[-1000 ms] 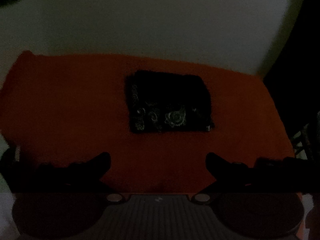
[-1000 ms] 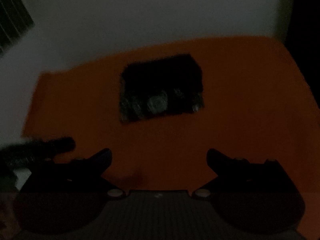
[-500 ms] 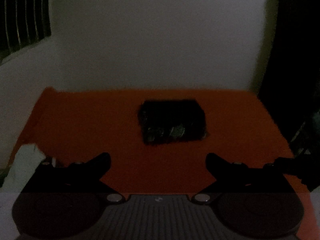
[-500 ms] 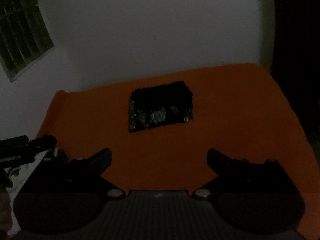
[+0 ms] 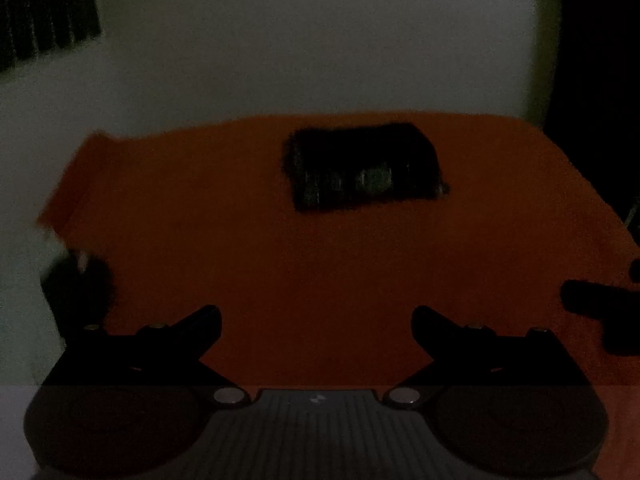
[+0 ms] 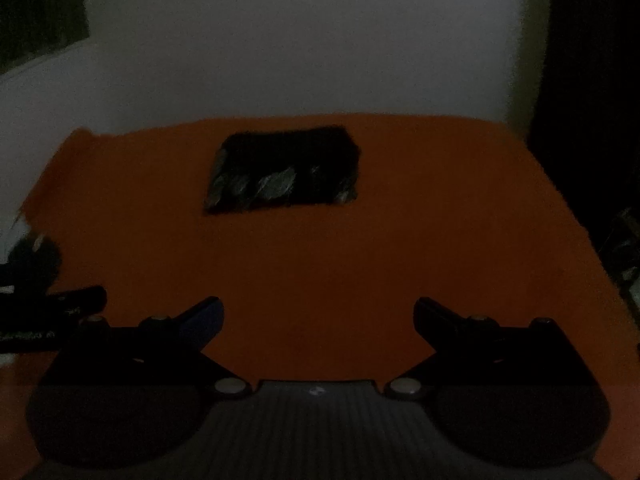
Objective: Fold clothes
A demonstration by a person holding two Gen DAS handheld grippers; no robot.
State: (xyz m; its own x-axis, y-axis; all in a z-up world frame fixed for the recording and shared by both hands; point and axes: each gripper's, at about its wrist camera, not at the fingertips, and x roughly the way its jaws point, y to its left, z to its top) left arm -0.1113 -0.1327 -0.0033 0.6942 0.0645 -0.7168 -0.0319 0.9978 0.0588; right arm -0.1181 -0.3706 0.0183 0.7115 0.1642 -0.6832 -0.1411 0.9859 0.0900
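Note:
A dark garment with a pale leaf print lies folded into a small rectangle near the far side of an orange-covered table; it also shows in the right wrist view. My left gripper is open and empty above the table's near part, well short of the garment. My right gripper is open and empty, also well short of it. The right gripper's tip shows at the right edge of the left wrist view. The room is very dark.
A white wall stands behind the table. A dark louvred window is at the upper left. A dark curtain or doorway is at the right. A dark object sits off the table's left edge.
Both grippers have pulled back and levelled, so the folded garment now looks farther away. Both stayed open and empty. The garment has not moved.

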